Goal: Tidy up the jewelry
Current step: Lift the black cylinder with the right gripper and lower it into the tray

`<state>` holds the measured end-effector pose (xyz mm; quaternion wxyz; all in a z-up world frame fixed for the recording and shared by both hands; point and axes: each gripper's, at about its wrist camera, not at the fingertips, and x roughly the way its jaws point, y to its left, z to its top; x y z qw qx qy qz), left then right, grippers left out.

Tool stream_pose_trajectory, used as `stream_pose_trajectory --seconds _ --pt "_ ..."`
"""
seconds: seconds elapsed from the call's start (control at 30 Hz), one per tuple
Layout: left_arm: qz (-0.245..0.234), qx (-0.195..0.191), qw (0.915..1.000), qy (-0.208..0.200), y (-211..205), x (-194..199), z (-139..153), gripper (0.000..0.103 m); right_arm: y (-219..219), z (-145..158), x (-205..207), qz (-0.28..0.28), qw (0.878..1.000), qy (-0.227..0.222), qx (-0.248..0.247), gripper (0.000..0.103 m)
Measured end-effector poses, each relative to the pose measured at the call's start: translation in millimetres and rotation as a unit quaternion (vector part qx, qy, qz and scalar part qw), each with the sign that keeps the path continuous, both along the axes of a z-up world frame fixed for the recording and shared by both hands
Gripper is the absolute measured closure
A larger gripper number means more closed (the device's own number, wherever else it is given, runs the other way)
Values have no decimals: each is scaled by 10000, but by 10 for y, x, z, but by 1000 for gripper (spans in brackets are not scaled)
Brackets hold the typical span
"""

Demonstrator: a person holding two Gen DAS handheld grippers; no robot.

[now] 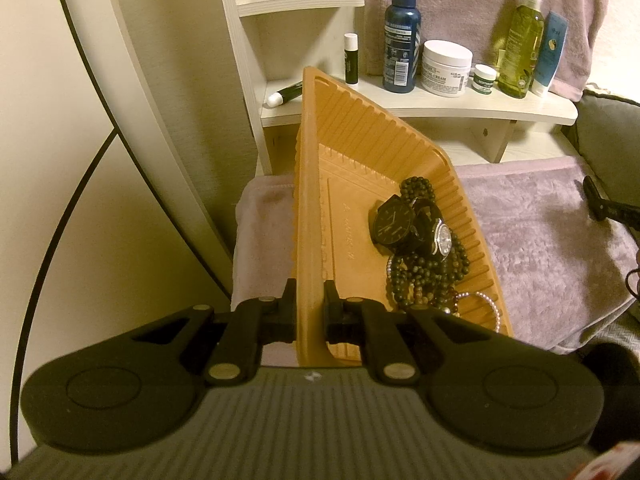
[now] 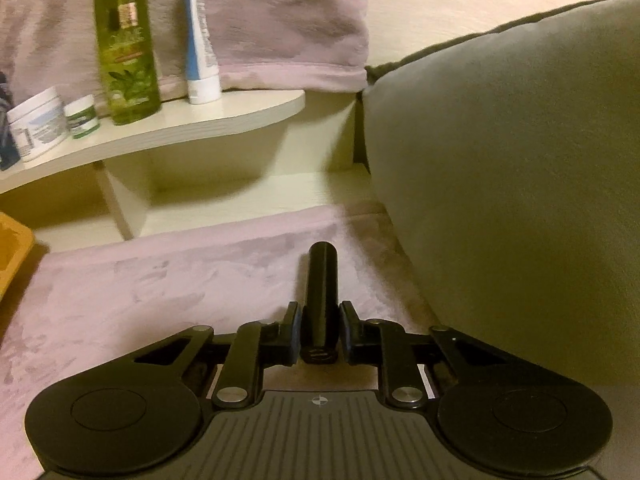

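Nearest, the left gripper [image 1: 310,300] is clamped on the near rim of a ribbed orange plastic tray [image 1: 320,168], tilted above a mauve plush towel [image 1: 540,232]. In the tray's right side lie 2 black wristwatches [image 1: 408,226] atop dark green bead strands [image 1: 420,276]. The right gripper [image 2: 320,320] has its pads against a black cylindrical tube [image 2: 321,284]. Farther off, a cream shelf [image 1: 460,106] carries bottles and jars.
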<state>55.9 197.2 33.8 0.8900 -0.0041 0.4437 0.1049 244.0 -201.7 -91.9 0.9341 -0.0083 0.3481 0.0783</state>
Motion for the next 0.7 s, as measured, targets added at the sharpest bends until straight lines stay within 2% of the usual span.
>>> stream_pose_trajectory --seconds 0.7 --pt "-21 24 10000 -26 -26 -10 13 93 353 327 -687 910 9952 -3 356 83"
